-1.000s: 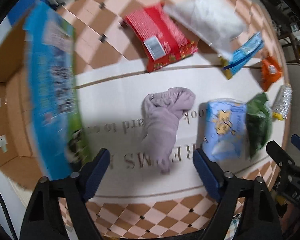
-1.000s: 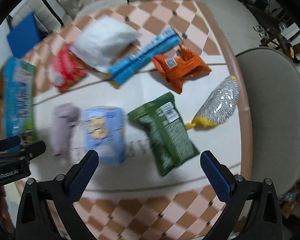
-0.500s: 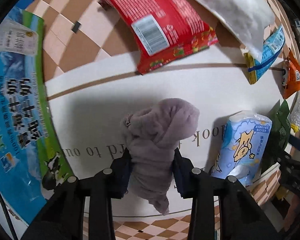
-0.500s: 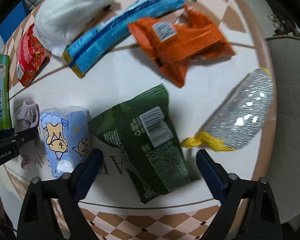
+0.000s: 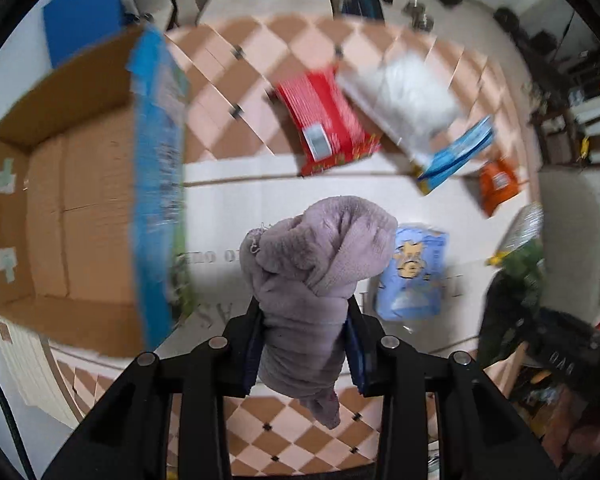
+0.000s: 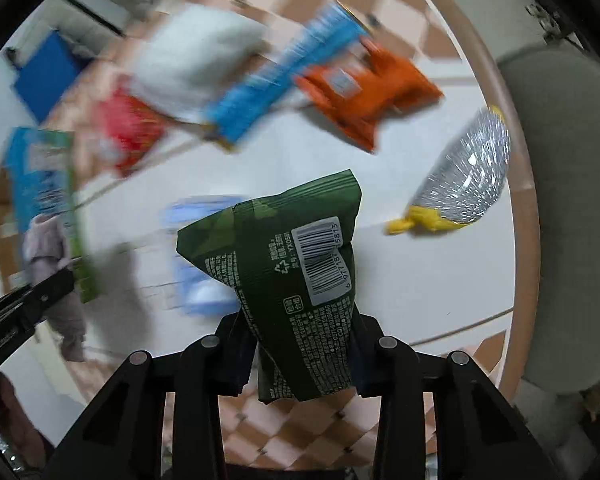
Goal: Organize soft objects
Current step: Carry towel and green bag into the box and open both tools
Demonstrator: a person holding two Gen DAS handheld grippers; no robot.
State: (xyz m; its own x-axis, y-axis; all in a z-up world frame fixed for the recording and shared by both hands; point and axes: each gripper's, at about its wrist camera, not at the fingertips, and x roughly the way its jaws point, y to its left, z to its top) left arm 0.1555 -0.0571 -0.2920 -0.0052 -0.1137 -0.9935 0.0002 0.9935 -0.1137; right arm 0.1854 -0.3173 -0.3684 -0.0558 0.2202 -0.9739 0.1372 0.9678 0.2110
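Observation:
My left gripper (image 5: 304,344) is shut on a lilac fleece cloth (image 5: 316,264) and holds it lifted above the table; the cloth also shows in the right wrist view (image 6: 48,248). My right gripper (image 6: 300,356) is shut on a green snack bag (image 6: 292,276) and holds it lifted. An open cardboard box (image 5: 60,208) with a blue printed side (image 5: 156,184) stands at the left. On the table lie a light blue tissue pack (image 5: 414,272), a red bag (image 5: 328,120), a white pack (image 5: 408,92), a blue packet (image 6: 284,76), an orange bag (image 6: 364,88) and a silver bag (image 6: 464,176).
The round table has a white cloth (image 5: 260,200) with lettering and a checkered border (image 5: 284,424). A grey chair (image 6: 572,200) stands at the right. A blue panel (image 5: 84,32) and another chair (image 5: 260,4) are behind the table.
My left gripper has lifted the lilac cloth off the table. My right gripper has shut on the green bag and raised it. Both views have pulled back from the table.

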